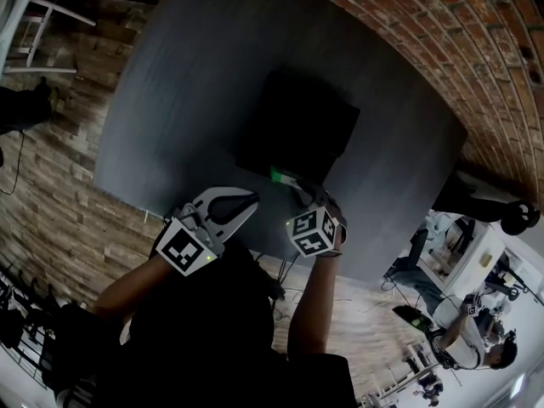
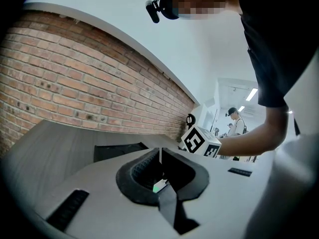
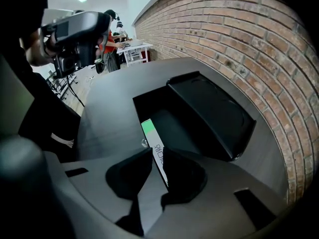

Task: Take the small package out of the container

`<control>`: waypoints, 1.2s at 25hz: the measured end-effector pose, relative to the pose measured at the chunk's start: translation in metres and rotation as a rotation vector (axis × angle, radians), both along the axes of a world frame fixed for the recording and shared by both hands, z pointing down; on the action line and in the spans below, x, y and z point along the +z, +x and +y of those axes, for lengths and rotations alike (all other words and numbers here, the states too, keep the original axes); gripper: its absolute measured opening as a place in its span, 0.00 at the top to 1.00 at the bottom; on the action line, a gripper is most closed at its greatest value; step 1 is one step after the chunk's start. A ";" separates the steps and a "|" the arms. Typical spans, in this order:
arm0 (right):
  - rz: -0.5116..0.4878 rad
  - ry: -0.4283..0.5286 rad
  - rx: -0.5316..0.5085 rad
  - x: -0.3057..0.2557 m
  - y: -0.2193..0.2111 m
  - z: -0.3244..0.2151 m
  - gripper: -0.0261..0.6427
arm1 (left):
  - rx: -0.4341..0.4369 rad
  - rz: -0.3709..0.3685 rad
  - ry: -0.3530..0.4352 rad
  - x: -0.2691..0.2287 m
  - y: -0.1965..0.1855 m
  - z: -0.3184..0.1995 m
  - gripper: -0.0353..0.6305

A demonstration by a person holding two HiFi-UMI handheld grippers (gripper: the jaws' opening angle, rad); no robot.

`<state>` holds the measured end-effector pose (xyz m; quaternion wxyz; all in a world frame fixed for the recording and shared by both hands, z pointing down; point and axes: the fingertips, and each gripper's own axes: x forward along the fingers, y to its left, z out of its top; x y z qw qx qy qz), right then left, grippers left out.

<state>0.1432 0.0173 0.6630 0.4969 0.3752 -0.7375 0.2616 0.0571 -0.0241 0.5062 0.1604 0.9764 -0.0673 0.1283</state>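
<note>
Small package [image 3: 149, 132], one, pinched in right claw [image 3: 157, 153]; one container [image 3: 172, 123].

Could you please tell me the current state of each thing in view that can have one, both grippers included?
container: open.
lid: swung open beside the container.
small package: held edge-on, green end over the container's opening.
right gripper: jaws shut on the small package.
left gripper: jaws shut, empty.
</note>
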 end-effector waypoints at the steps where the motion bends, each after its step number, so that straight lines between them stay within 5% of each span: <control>1: 0.000 0.003 0.003 0.000 -0.001 0.001 0.85 | 0.001 0.001 0.002 0.000 0.000 0.001 0.88; 12: 0.023 0.070 0.039 0.000 -0.002 0.007 0.80 | 0.006 0.011 0.026 -0.004 -0.006 0.012 0.88; 19: -0.014 0.179 0.150 -0.019 -0.001 0.007 0.81 | 0.011 0.025 0.038 -0.009 -0.008 0.016 0.88; 30: -0.182 0.451 0.586 -0.071 0.002 -0.001 0.92 | 0.071 0.050 0.042 -0.011 -0.004 0.011 0.88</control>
